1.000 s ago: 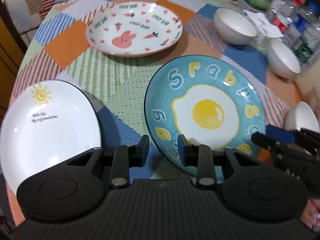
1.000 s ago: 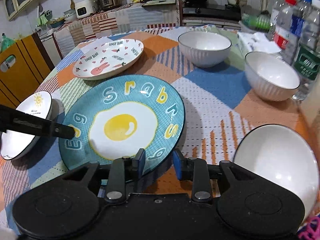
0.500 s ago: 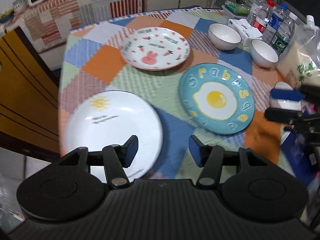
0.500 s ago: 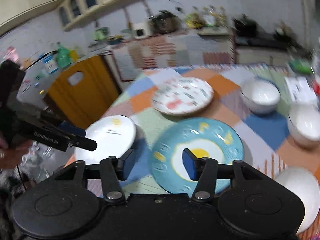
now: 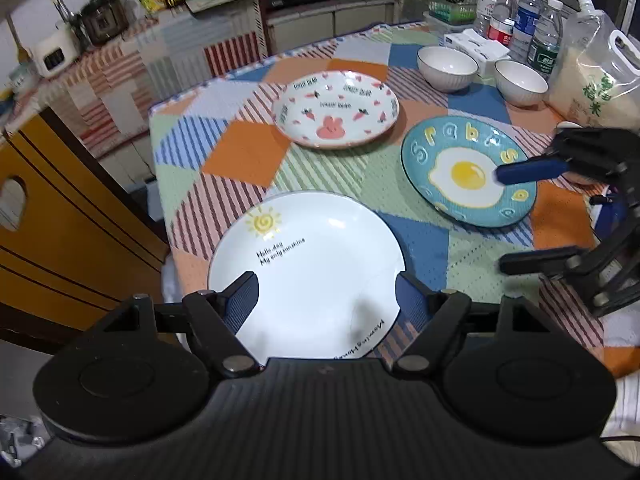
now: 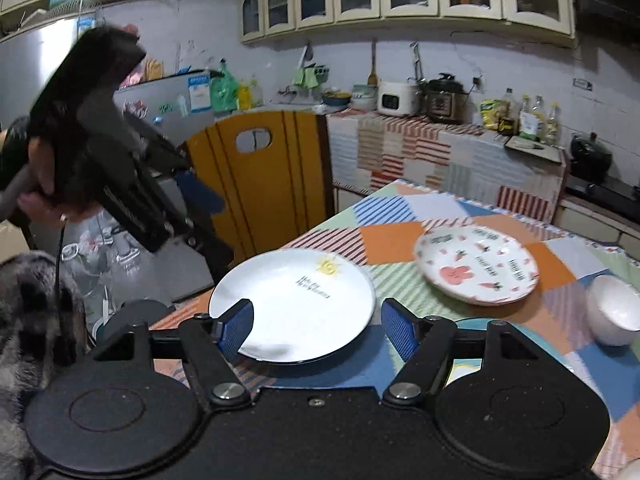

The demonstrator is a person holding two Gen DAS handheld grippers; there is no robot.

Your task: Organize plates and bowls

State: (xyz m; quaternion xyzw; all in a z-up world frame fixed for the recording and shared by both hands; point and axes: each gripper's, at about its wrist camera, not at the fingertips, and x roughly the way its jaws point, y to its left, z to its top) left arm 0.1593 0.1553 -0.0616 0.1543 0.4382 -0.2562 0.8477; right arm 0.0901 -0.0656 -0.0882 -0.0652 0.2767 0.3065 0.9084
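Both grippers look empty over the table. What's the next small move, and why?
Probably lower the left gripper, jaws opening and empty, onto the near rim of the white sun plate: it lies alone, right beneath those fingers, and would stack on the egg plate.

Dim indoor light from overhead leaves soft glare spots on the white sun plate [image 5: 320, 264]. Both fisheye views bend strongly at the edges. The right wrist view is motion-smeared, blurring the left gripper [image 6: 200, 200] and the rabbit plate [image 6: 476, 270].
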